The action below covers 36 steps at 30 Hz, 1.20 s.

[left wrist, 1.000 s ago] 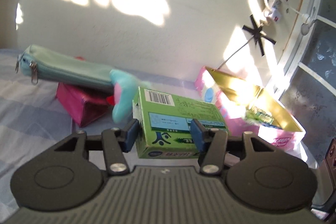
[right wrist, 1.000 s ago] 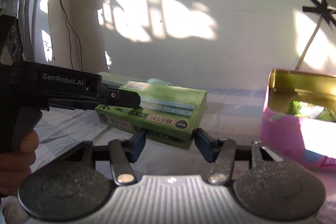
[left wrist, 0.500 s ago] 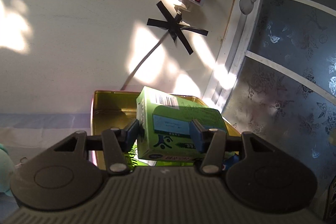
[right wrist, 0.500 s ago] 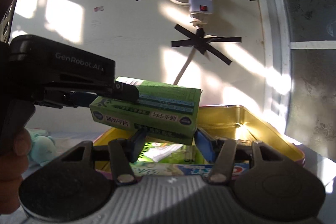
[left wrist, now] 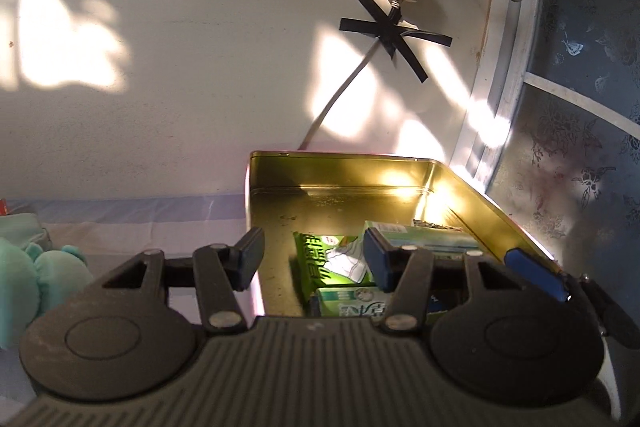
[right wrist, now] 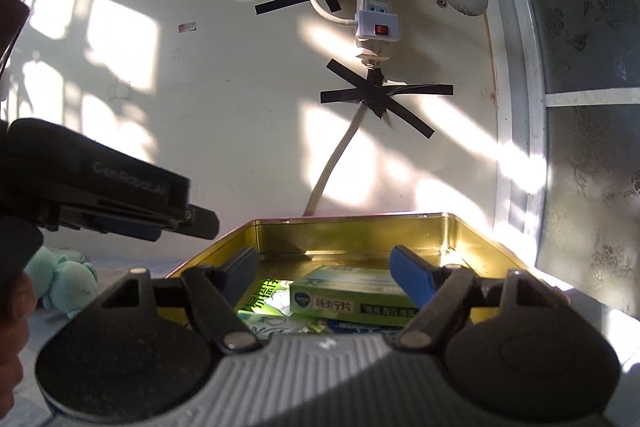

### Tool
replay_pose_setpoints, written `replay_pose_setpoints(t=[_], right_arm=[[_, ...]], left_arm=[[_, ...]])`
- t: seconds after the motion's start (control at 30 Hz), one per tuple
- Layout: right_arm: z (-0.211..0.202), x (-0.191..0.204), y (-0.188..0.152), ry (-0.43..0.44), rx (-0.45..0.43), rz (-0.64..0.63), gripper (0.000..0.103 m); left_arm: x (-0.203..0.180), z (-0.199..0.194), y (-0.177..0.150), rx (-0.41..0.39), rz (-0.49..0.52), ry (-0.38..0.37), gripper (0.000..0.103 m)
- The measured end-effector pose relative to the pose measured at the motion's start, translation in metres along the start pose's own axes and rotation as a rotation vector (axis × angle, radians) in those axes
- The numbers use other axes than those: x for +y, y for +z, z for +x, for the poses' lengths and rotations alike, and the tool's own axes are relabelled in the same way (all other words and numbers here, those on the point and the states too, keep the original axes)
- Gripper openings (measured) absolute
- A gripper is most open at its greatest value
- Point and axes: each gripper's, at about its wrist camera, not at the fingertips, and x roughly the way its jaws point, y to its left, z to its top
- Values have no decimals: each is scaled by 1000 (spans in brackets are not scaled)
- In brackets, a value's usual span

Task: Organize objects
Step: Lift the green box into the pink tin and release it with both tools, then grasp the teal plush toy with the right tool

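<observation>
The green carton (right wrist: 352, 293) lies inside the gold metal tin (right wrist: 352, 227), on top of other green packets (right wrist: 260, 301). In the left wrist view the carton (left wrist: 424, 233) rests at the tin's right side, beside a green packet (left wrist: 332, 259) in the tin (left wrist: 340, 171). My left gripper (left wrist: 314, 259) is open and empty, over the tin's left wall. My right gripper (right wrist: 324, 267) is open and empty, just above the carton. The left gripper's body (right wrist: 120, 203) shows at the left of the right wrist view.
A teal plush toy (left wrist: 28, 279) lies on the striped cloth left of the tin, also in the right wrist view (right wrist: 64, 275). A power strip (right wrist: 374, 15) and taped cable hang on the wall behind. A window frame (left wrist: 516, 75) stands at the right.
Both grippers opened and let go of the green carton, which now lies in the tin. The left gripper has shifted a little to the left.
</observation>
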Motion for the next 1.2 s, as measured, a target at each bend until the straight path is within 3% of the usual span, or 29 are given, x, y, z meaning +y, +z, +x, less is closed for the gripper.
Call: replay_pose_setpoints(t=[0.17, 0.43, 0.57, 0.7, 0.8, 0.93, 1.1, 1.2], right_arm=[[-5, -4, -1, 28, -10, 63, 75], [-18, 3, -4, -4, -86, 60, 71], [-27, 19, 3, 83, -80, 79, 63], [-32, 65, 9, 258, -31, 18, 59], [-22, 114, 9, 408, 53, -29, 57], [9, 179, 5, 504, 166, -107, 57], [55, 241, 1, 485, 225, -196, 58], [80, 270, -5, 426, 248, -268, 56]], left_arm=[[29, -21, -19, 78, 3, 172, 60], [104, -58, -59, 132, -87, 331, 60], [158, -84, -83, 139, -160, 403, 60], [209, -97, -97, 148, -223, 522, 60], [240, -105, -99, 115, -300, 552, 60], [265, -115, -99, 59, -397, 560, 60], [252, -111, -98, 33, -352, 510, 60], [248, -110, -98, 22, -331, 499, 60]])
